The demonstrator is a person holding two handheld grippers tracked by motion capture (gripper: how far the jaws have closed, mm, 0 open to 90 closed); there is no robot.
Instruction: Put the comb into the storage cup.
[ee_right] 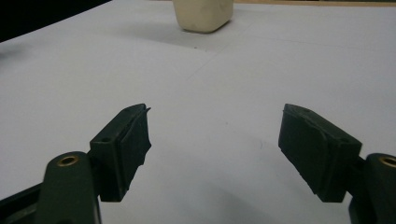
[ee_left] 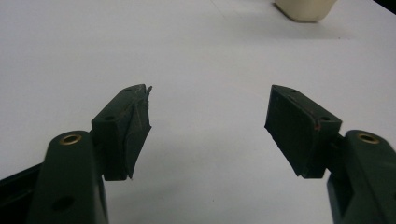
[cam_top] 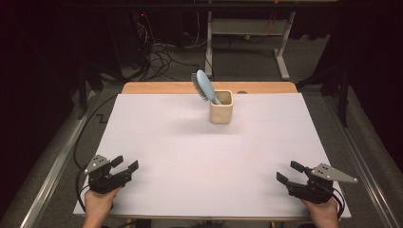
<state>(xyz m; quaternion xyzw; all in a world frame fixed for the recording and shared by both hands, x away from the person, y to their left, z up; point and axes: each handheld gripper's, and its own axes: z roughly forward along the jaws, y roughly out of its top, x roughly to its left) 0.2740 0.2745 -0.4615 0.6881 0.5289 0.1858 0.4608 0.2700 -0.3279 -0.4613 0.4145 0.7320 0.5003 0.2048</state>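
Note:
A cream square cup [cam_top: 221, 108] stands upright at the far middle of the white table [cam_top: 190, 156]. A light blue hairbrush [cam_top: 204, 85] sticks out of it, head up and leaning left. My left gripper [cam_top: 124, 163] rests open at the near left corner, nothing between its jaws. My right gripper [cam_top: 290, 172] rests open at the near right corner, likewise holding nothing. In the left gripper view the gripper [ee_left: 210, 93] faces bare table with the cup's base [ee_left: 306, 9] at the top right. In the right gripper view the gripper [ee_right: 215, 112] points toward the cup [ee_right: 203, 14] far ahead.
A wooden strip [cam_top: 157, 88] runs along the table's far edge. Beyond it, cables [cam_top: 161, 52] lie on the floor and a white metal frame [cam_top: 247, 33] stands. Metal rails [cam_top: 52, 166] run along both sides of the table.

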